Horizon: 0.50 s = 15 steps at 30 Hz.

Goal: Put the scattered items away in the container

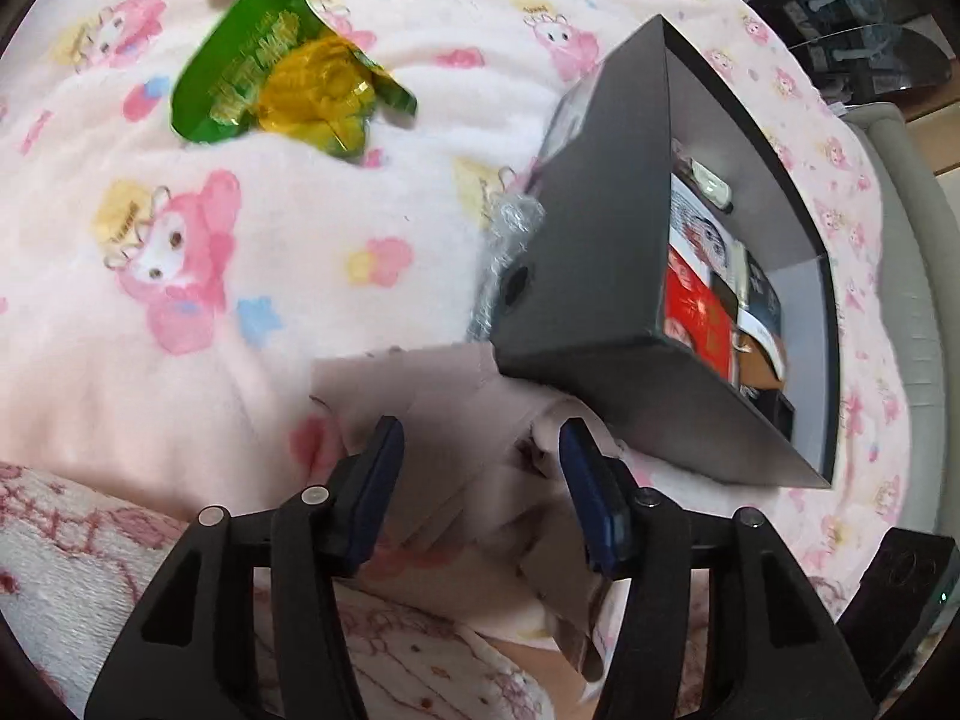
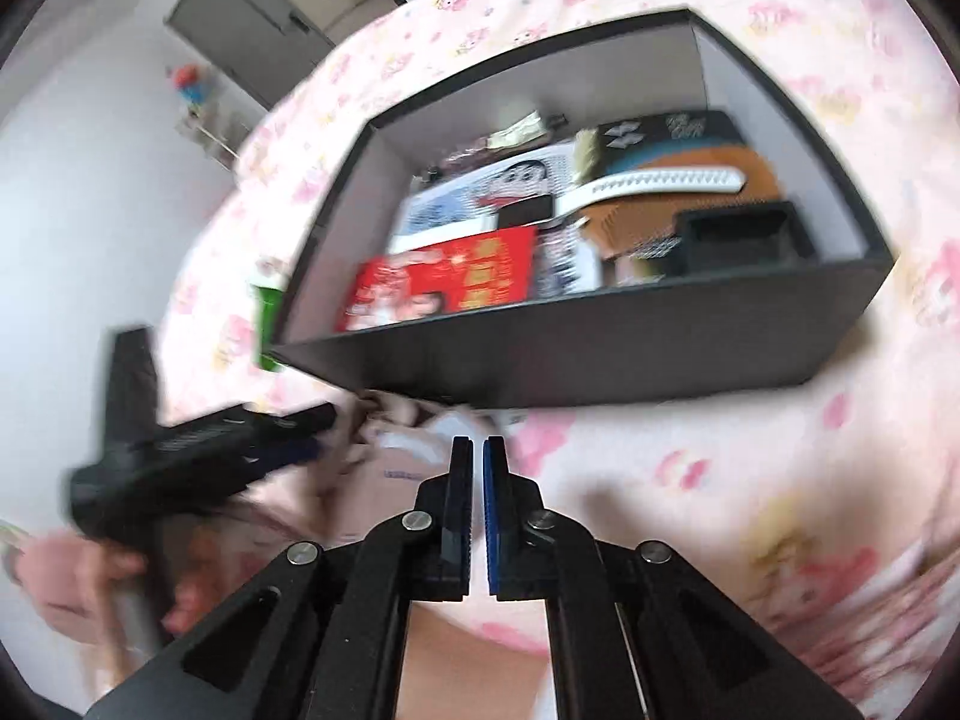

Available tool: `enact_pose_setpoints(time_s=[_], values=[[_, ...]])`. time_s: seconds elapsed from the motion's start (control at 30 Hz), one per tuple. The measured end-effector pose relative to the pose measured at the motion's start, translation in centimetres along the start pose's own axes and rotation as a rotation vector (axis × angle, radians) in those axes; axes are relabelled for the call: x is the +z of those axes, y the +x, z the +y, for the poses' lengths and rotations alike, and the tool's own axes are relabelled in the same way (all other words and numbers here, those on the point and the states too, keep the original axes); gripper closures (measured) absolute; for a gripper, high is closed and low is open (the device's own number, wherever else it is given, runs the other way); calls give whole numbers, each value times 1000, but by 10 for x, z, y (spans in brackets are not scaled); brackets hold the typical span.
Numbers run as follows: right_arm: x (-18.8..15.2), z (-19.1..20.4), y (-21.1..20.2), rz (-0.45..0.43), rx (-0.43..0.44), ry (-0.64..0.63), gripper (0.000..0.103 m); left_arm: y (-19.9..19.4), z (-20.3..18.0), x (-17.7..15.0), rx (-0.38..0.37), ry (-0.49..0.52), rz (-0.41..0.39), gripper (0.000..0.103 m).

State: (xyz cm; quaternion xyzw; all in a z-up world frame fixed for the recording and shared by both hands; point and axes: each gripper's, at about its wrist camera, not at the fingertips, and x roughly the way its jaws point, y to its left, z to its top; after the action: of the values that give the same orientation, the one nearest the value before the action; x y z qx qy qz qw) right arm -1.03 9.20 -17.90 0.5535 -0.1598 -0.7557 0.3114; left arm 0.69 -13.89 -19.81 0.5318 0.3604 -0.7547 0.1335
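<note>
black box point(image 2: 600, 360) holds red packet point(image 2: 444, 288), white watch point(image 2: 660, 183), comic booklet point(image 2: 480, 192).

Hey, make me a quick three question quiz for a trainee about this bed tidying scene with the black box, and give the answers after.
1. True or false: the black box already holds a red packet and a white strap.
2. Which loose item lies on the pink blanket far from the box? A) green snack packet B) blue mug C) grey sock
3. Fill in: the right hand-held gripper is ____, with nothing between its pads.

Key: 1 true. 2 A, the green snack packet. 3 shut, while the left hand-held gripper stands open over a pale pink cloth.
</note>
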Motion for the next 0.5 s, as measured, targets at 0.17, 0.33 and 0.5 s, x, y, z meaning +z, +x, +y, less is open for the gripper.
enact_pose_setpoints(time_s=[0.17,0.33,0.5], values=[[-6,6,44,126,-2,8,32,13,3,3,52,-44,24,48],[-6,9,84,208,-27,-12,32,17,3,1,41,-39,40,46],[-9,20,88,193,-107,-140,87,14,1,-5,14,-25,29,44]])
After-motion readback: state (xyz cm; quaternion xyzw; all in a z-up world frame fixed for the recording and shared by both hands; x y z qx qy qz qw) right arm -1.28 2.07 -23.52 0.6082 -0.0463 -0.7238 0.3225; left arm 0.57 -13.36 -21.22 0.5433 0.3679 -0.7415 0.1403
